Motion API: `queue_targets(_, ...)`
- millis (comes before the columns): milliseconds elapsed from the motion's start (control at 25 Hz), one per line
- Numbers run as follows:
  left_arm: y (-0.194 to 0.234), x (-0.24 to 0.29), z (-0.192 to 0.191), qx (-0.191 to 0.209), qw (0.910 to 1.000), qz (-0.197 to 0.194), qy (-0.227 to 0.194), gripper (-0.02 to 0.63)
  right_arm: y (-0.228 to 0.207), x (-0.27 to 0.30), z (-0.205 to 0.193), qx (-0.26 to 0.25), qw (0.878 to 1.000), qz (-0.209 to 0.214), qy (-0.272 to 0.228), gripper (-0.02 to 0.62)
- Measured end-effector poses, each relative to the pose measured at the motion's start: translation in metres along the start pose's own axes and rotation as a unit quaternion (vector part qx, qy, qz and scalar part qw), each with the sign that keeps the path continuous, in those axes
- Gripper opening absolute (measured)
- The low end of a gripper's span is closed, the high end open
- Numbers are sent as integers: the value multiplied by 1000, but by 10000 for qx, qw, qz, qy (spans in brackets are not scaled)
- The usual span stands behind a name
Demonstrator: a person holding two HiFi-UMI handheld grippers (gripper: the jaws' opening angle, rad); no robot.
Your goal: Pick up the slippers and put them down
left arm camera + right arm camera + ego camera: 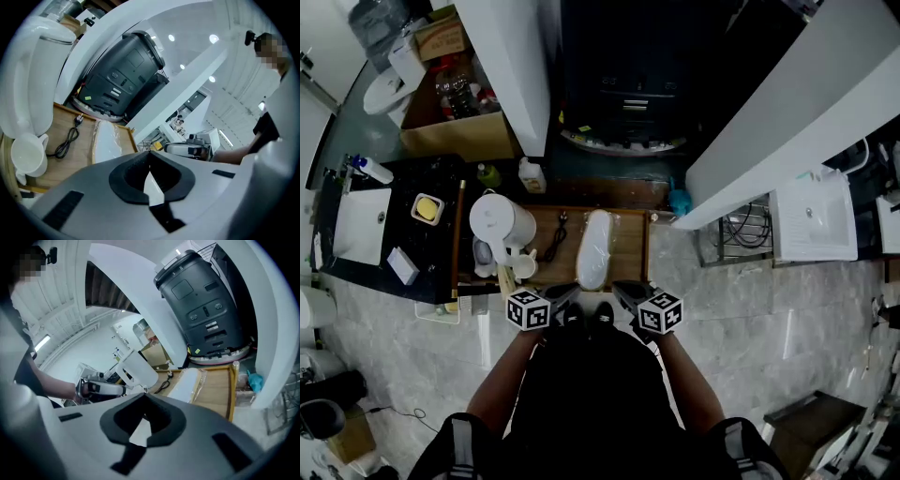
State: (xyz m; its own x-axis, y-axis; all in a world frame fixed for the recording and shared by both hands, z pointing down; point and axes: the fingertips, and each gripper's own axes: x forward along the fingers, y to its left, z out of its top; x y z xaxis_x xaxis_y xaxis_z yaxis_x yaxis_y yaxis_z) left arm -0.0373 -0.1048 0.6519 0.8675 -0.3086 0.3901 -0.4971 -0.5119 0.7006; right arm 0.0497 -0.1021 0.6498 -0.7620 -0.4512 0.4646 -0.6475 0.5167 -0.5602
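A pair of white slippers (596,246) wrapped in clear plastic lies on a wooden tray (633,258) on the floor, just ahead of both grippers. The slippers (108,143) also show in the left gripper view, and the slippers (187,383) in the right gripper view. My left gripper (572,289) and right gripper (619,286) hang side by side above the tray's near edge, apart from the slippers. The left gripper (149,152) has its jaws together with nothing between them. The right gripper (144,394) is shut and empty too.
A white kettle (502,220), a white cup (523,267) and a black power cord (555,239) share the tray's left half. A black machine (628,84) stands behind the tray between white slanted panels (511,66). A wire rack (748,230) is at the right.
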Motion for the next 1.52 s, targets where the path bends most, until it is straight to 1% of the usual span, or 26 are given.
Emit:
queue_targets(200,-26,-16,10,117,9993,8,-348,12,30,-12,1,-266,9994,201,-48,9)
queue_targets(280,-37,-21,13,241,9989,-39,-392,12,41,-16,1,-575,9978,324,24,9)
queue_targets(400,-52,-21,12,517,9981,-102,-320,12,54,-24,0,-1170,9917,493,201,9)
queue_targets(480,-58,-21,12,613,9975,-124,-339,12,59,-27,1,-1305,9895,580,211,9)
queue_targets(720,-80,-27,28,565,9942,-388,-831,12,67,-39,16,-1189,9909,619,-146,9)
queue_targets(800,-87,-29,32,594,9929,-456,-922,12,71,-43,23,-1182,9905,651,-276,9)
queue_targets(1000,-95,-28,31,645,9923,-469,-944,12,78,-50,34,-1218,9887,726,-494,8)
queue_targets(1520,-101,-24,29,683,9924,-404,-937,12,79,-57,33,-1245,9877,812,-488,8)
